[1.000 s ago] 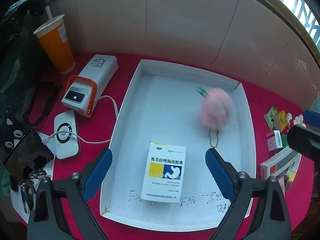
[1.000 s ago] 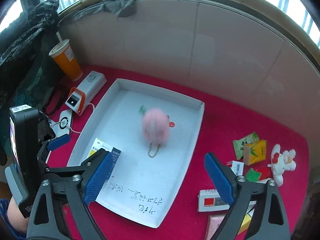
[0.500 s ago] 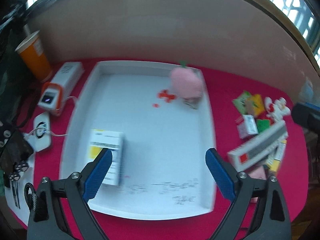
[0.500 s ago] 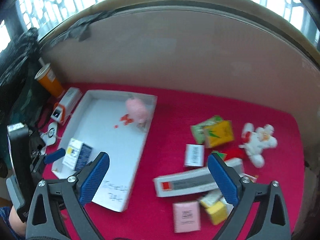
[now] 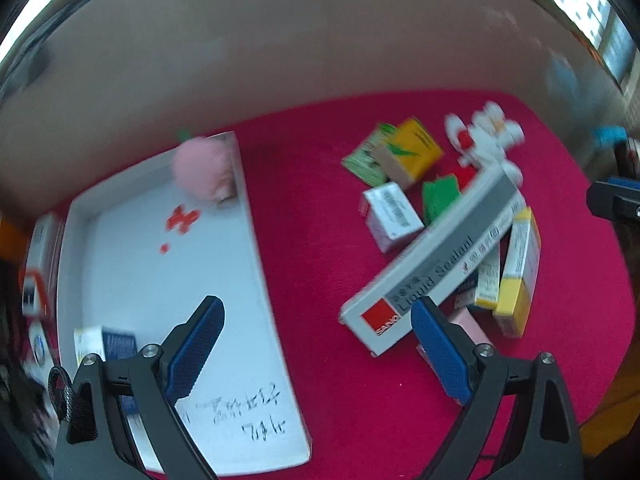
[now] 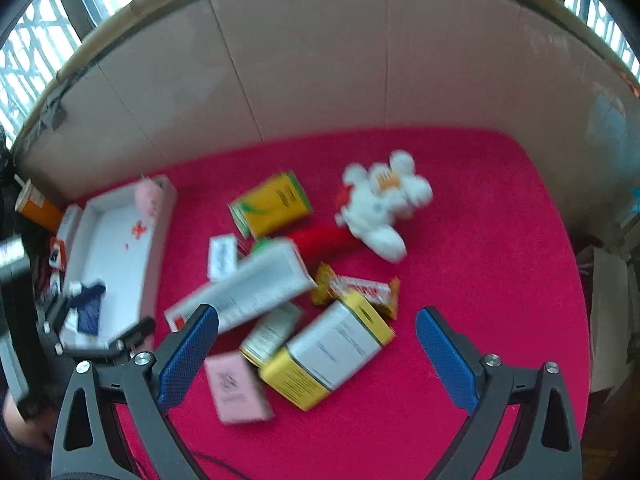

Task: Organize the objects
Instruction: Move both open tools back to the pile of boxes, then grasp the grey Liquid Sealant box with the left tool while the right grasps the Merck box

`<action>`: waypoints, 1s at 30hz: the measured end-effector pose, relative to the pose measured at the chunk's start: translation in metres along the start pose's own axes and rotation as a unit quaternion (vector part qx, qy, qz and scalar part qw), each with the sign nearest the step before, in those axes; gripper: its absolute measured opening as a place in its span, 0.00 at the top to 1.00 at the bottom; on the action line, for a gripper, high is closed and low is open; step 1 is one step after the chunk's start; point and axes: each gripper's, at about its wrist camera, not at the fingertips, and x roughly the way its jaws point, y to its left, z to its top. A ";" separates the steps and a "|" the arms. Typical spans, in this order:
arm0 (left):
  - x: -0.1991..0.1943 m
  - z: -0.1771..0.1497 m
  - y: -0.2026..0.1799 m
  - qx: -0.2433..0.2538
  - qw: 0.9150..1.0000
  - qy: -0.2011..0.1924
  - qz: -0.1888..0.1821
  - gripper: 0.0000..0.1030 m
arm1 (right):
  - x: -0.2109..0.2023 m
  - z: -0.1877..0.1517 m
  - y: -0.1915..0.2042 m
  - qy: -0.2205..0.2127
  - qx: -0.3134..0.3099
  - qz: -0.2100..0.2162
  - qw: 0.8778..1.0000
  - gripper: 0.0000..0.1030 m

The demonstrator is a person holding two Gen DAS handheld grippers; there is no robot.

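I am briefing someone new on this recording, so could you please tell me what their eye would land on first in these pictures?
Probably the bright red tablecloth, with a loose jumble of small boxes at its middle, topped by a long white Liquid Sealant box lying slantwise. Just beyond the pile lies a white plush toy. To the left sits a white tray with a fluffy pink pom-pom keychain in its far corner.

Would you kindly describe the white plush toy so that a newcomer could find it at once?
Start at the red tablecloth and look past the heap of boxes toward the back wall. The white plush toy lies there beside the yellow box. It is the only soft, fluffy white figure among flat-sided cartons, with an orange patch and a red piece on it.
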 end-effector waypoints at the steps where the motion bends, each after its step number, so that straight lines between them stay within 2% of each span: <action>1: 0.003 0.002 -0.006 0.021 1.000 0.002 0.000 0.09 | 0.005 -0.005 -0.005 0.010 -0.002 0.001 1.000 0.02; 3: 0.009 0.005 -0.018 0.064 0.998 0.005 -0.001 0.09 | 0.018 -0.015 -0.014 0.037 0.008 0.009 0.999 0.02; 5: 0.015 0.007 -0.028 0.098 0.995 0.011 -0.003 0.09 | 0.035 -0.026 -0.029 0.074 0.060 0.040 0.995 0.02; 7: 0.020 0.009 -0.037 0.122 0.992 0.015 -0.005 0.09 | 0.055 -0.037 -0.048 0.109 0.142 0.064 0.982 0.02; 11: 0.031 0.012 -0.052 0.161 0.987 0.024 -0.005 0.09 | 0.080 -0.043 -0.063 0.135 0.221 0.075 0.963 0.02; 16: 0.043 0.019 -0.063 0.177 0.984 0.028 -0.001 0.09 | 0.096 -0.040 -0.064 0.144 0.273 0.073 0.948 0.03; 21: 0.055 0.022 -0.072 0.196 0.980 0.039 0.002 0.09 | 0.108 -0.043 -0.059 0.162 0.288 0.059 0.942 0.09; 24: 0.062 0.023 -0.074 0.194 0.980 0.049 0.001 0.09 | 0.106 -0.042 -0.054 0.157 0.280 0.048 0.946 0.10; 25: 0.063 0.023 -0.075 0.191 0.980 0.052 -0.001 0.09 | 0.105 -0.041 -0.052 0.155 0.275 0.045 0.948 0.14; 26: 0.063 0.024 -0.076 0.189 0.981 0.054 -0.004 0.09 | 0.104 -0.040 -0.050 0.154 0.269 0.042 0.950 0.23; 27: 0.063 0.024 -0.077 0.187 0.981 0.054 -0.007 0.13 | 0.102 -0.039 -0.048 0.152 0.259 0.040 0.953 0.30; 28: 0.062 0.024 -0.077 0.185 0.981 0.051 -0.009 0.28 | 0.102 -0.039 -0.045 0.153 0.249 0.043 0.955 0.31; 30: 0.060 0.023 -0.077 0.177 0.983 0.050 -0.007 0.50 | 0.099 -0.042 -0.044 0.153 0.249 0.052 0.955 0.32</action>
